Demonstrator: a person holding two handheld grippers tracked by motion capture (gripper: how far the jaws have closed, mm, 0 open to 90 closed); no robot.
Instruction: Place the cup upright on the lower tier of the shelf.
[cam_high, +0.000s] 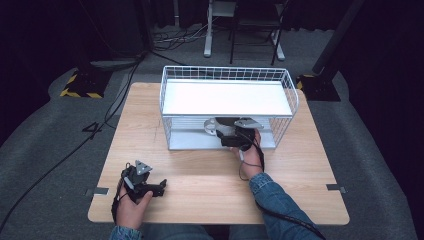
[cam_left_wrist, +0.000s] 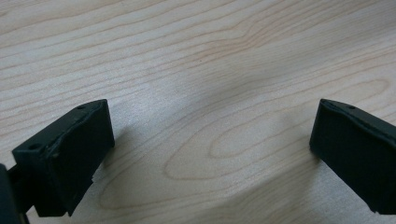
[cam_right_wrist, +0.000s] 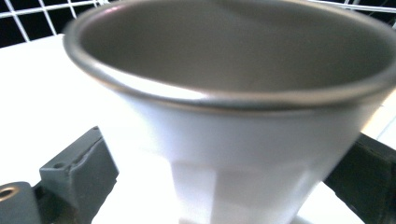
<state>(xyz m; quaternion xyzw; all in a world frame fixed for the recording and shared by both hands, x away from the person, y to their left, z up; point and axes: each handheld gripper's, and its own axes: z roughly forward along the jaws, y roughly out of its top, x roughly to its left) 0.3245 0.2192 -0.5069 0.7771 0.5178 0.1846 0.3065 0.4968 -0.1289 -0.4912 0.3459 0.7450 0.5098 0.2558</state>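
I see the wooden table (cam_high: 210, 185) carrying a white wire rack (cam_high: 227, 75) with a flat upper shelf and a lower level. My right gripper (cam_high: 239, 134) is reaching into the lower level from the front. A white cup (cam_right_wrist: 233, 154) with a grey inside and metal rim stands there between its jaws, upright on the white floor of the rack. The jaws sit just beside the cup's sides, let go rather than clamped. My left gripper (cam_high: 142, 182) rests near the table's front left, jaws spread wide over bare wood, holding nothing.
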